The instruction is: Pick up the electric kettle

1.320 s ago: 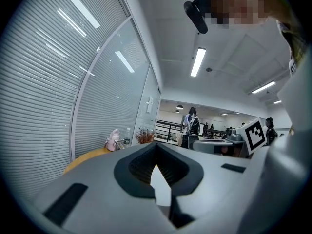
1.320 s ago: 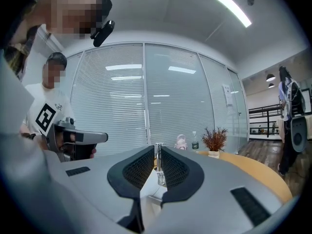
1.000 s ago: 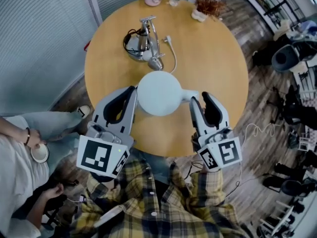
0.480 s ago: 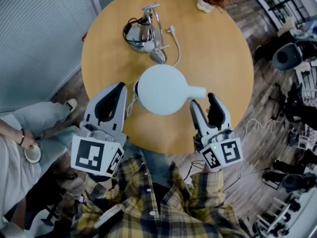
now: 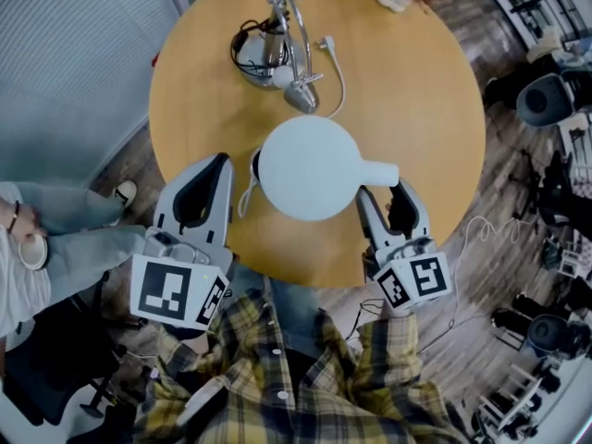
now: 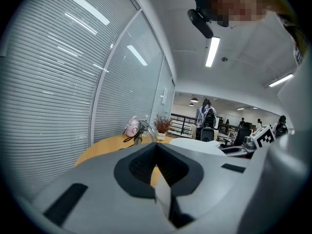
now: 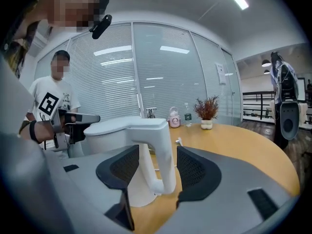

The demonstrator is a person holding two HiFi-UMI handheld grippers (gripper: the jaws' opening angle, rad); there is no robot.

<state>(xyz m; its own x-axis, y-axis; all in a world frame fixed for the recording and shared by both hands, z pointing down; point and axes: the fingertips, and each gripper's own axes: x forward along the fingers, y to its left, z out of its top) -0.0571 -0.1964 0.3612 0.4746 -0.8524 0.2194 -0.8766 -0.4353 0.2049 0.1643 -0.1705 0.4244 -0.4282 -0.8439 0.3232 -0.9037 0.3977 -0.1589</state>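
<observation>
**Right gripper (image 7: pixel 157 150).** We find the jaws spread wide. The kettle handle (image 7: pixel 161 140) stands between them with a gap on either side, and neither pad presses on it. A second ago the jaws were narrower and sat higher on the handle.

**Left gripper (image 6: pixel 156 145).** The jaws are pressed together at the tips and pinch nothing. A second ago this gripper lay close against the kettle's side; it is now just beside it, apart.

**Electric kettle (image 5: pixel 310 166).** It stands near the front edge of the round surface (image 5: pixel 407 91), between the two grippers, with its handle towards the right one. In our judgement the kettle is not held, so a fresh closure on the handle is needed before any lift.

**Surroundings.**
- A thin white cord (image 5: pixel 245 192) lies at the kettle's left side and may drag.
- A chrome stand with black cable (image 5: pixel 277 49) and a white plug (image 5: pixel 326 43) lie beyond the kettle, apart from it.
- A potted plant (image 7: pixel 207 112) and a pink container (image 7: pixel 173 118) sit at the far edge.
- A seated person (image 5: pixel 55 239) is off the surface to the left.

Nothing blocks the handle.
</observation>
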